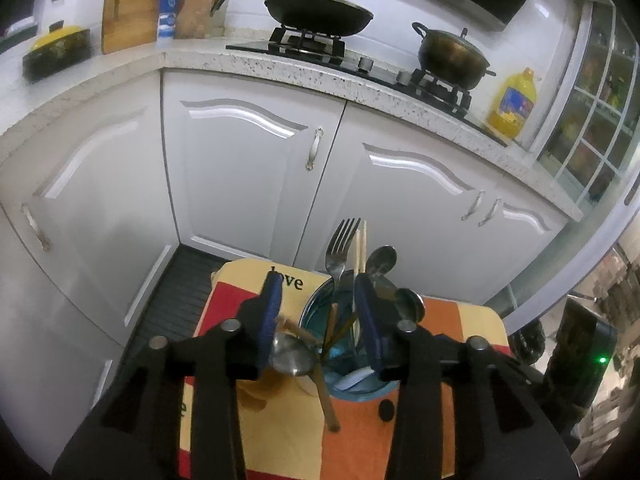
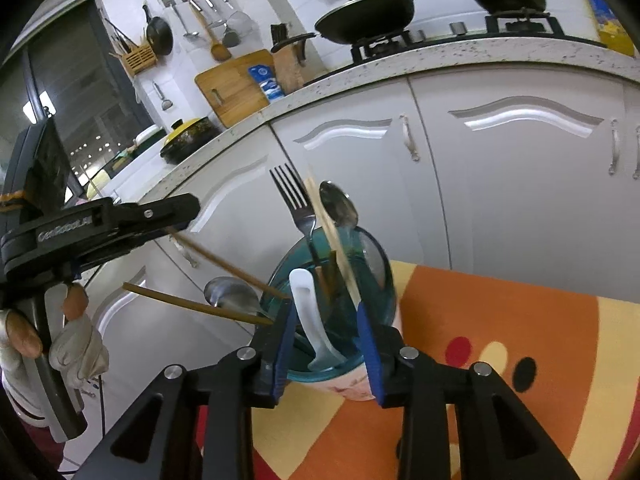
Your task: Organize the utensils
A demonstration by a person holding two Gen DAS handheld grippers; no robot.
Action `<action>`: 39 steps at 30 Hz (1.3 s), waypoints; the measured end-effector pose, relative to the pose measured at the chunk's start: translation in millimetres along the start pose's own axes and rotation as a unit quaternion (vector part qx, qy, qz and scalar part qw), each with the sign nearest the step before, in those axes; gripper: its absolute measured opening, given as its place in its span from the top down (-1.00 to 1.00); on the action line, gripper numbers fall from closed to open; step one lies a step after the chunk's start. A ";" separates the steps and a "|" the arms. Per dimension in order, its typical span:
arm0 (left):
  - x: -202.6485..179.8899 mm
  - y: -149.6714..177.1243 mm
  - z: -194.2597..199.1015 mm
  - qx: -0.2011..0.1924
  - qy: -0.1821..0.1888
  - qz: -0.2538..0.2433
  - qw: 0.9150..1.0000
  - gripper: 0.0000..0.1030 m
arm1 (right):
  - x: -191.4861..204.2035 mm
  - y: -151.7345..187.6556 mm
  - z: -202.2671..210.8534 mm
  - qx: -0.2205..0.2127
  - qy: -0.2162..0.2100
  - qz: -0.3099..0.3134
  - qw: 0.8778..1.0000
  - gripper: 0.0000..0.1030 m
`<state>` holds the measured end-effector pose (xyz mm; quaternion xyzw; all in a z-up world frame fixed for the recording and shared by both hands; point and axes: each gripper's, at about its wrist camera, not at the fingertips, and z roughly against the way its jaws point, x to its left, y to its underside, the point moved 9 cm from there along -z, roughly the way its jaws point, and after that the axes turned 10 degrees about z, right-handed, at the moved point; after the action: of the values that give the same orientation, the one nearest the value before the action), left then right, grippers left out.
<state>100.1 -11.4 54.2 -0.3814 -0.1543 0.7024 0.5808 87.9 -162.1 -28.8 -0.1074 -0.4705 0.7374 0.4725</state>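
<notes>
White kitchen cabinets [image 1: 248, 168] and a speckled worktop with a lidded wok [image 1: 318, 10] on the hob fill the background; in front of them stands your small table [image 2: 500, 360], covered in an orange, yellow and red cloth.

Your left hand-held gripper [image 1: 318, 312] has its blue pads spread wide and grips nothing. Between and below them lie a metal spoon [image 1: 290, 354] and brown chopsticks [image 1: 324, 392], leaning out over the near rim of the blue cup [image 1: 320, 312]; whether a pad touches them I cannot tell. The chopsticks' long axis runs steeply, their free ends toward your left hand.

Your right hand-held gripper [image 2: 326, 332] is partly open and straddles the cup without visibly pressing it. Inside the cup a white spoon [image 2: 306, 312] leans against the near wall.

A fork [image 2: 294, 204] stands tines up, with pale chopsticks [image 2: 326, 224] and another spoon [image 2: 338, 204], bowl up, beside it, all tilted slightly toward the cabinets.

The cup sits near the table's far left corner, close to the edge on the cabinet side. Open cloth lies to the right of the cup. From the right wrist view, your gloved left hand [image 2: 60, 344] and its gripper are well to the left, off the table.
</notes>
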 end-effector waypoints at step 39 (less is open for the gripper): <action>-9.2 77.7 59.2 -0.038 -0.050 -0.028 0.998 0.21 | 47.4 8.5 67.4 0.002 0.110 0.052 0.993 0.20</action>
<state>3.8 -28.1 45.3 -0.3631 -0.2203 0.6980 0.5766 17.0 -165.2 14.0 -0.2115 -0.4081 0.7452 0.4831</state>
